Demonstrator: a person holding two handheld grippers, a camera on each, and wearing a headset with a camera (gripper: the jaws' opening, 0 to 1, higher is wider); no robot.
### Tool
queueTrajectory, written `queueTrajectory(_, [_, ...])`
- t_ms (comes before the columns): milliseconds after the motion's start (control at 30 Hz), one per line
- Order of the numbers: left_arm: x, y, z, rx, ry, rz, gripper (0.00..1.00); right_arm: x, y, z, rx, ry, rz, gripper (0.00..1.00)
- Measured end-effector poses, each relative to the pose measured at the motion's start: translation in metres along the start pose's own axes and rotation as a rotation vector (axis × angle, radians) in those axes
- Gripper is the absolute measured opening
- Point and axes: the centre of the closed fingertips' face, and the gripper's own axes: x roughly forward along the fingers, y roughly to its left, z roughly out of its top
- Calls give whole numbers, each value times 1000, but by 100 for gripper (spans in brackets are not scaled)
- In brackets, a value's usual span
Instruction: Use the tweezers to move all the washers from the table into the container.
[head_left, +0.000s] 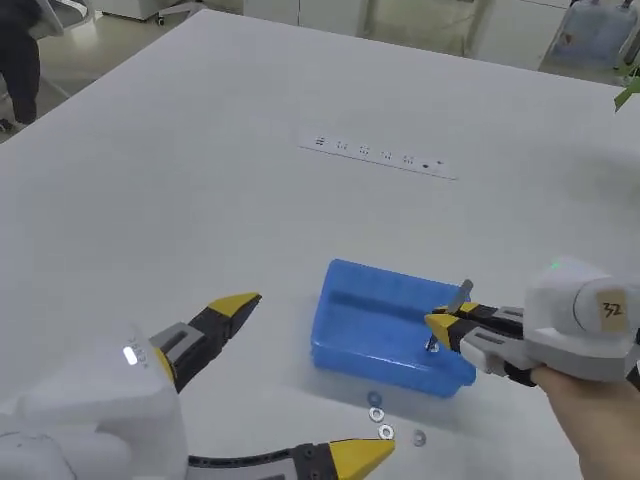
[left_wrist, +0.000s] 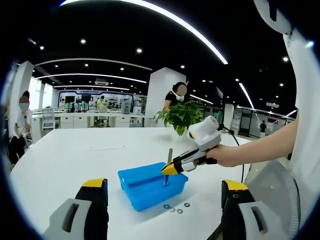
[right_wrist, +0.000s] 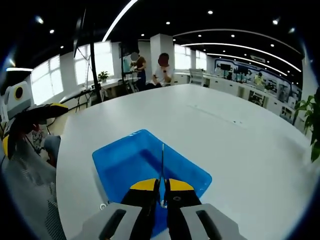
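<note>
A blue container (head_left: 380, 320) sits on the white table (head_left: 200, 180). My right gripper (head_left: 438, 323) hangs over its right end, shut on the metal tweezers (head_left: 462, 295), whose tips point down into the container. I cannot tell whether the tips hold a washer. Three washers (head_left: 384, 431) lie on the table just in front of the container. My left gripper (head_left: 310, 378) stands open at the near left, nothing between its fingers. From the right gripper view, the tweezers (right_wrist: 162, 160) rise from the shut right gripper (right_wrist: 161, 184) over the container (right_wrist: 125, 165). In the left gripper view, the washers (left_wrist: 173, 208) lie before the container (left_wrist: 145, 187).
A flush strip of sockets (head_left: 375, 155) runs across the table beyond the container. A potted plant (left_wrist: 182, 116) stands at the table's far side. People stand or sit at other desks (right_wrist: 150, 67) far off. Bare tabletop spreads left and behind the container.
</note>
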Motion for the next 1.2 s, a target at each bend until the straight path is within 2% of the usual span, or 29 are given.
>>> queueTrajectory(367, [0,-1,-2,-4,10,-3,96,-4,-2,0,14,-12,-10,3])
queueTrajectory(500, [-1,-2,2,-7,-9,-7,96,-13,0,7,37,-45,-12,3])
queueTrajectory(633, [0,-1,-1,-17,0,-7,96,-24,6,16,42,-86,-6,3])
queueTrajectory(867, [0,-1,-3,-11,12,-6,96,-47,31,33,80,-169,35,3])
queueTrajectory(967, [0,-1,-3,-7,15,-5,96,-56,44,37,60,-193,48,3])
queueTrajectory(1100, [0,-1,-4,-7,19,-9,95,-60,60,34,72,-203,103,3])
queueTrajectory(1200, [1,-2,-5,-4,24,-12,95,-61,70,26,87,-192,132,3])
